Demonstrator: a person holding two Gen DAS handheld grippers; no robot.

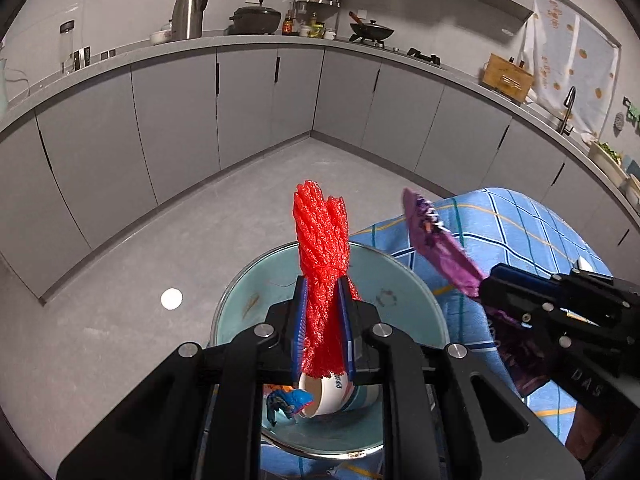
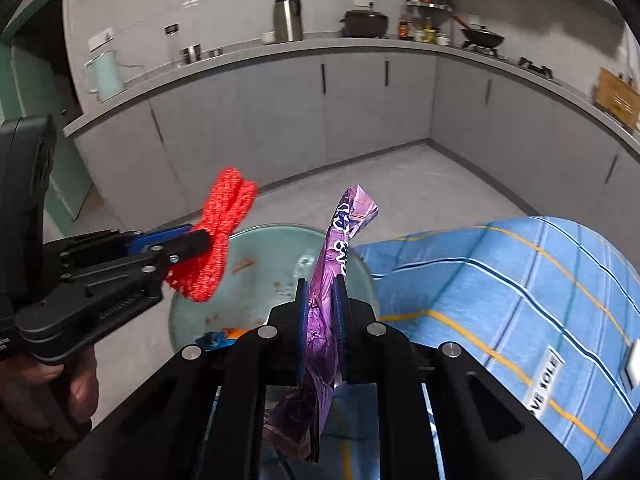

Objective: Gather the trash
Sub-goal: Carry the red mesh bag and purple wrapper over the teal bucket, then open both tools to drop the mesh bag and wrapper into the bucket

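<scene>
My left gripper [image 1: 323, 292] is shut on a bundle of red foam netting [image 1: 320, 236], which stands upright between its blue pads. It hangs over a round glass table top [image 1: 236, 300]. My right gripper [image 2: 321, 288] is shut on a crumpled purple wrapper [image 2: 348, 216] that sticks up past the fingertips. In the left wrist view the right gripper [image 1: 486, 286] comes in from the right with the purple wrapper [image 1: 436, 240]. In the right wrist view the left gripper [image 2: 202, 240] comes in from the left with the red netting [image 2: 224, 216]. A white paper cup [image 1: 332, 394] and a blue scrap [image 1: 286, 400] lie on the glass below.
A blue checked cloth [image 2: 500, 280] covers the surface to the right of the glass top. Grey floor [image 1: 160, 248] and grey kitchen cabinets [image 1: 248, 100] lie beyond. The worktop holds a steel jug [image 1: 188, 12], pots and a wok. A hand [image 2: 52, 388] holds the left gripper's handle.
</scene>
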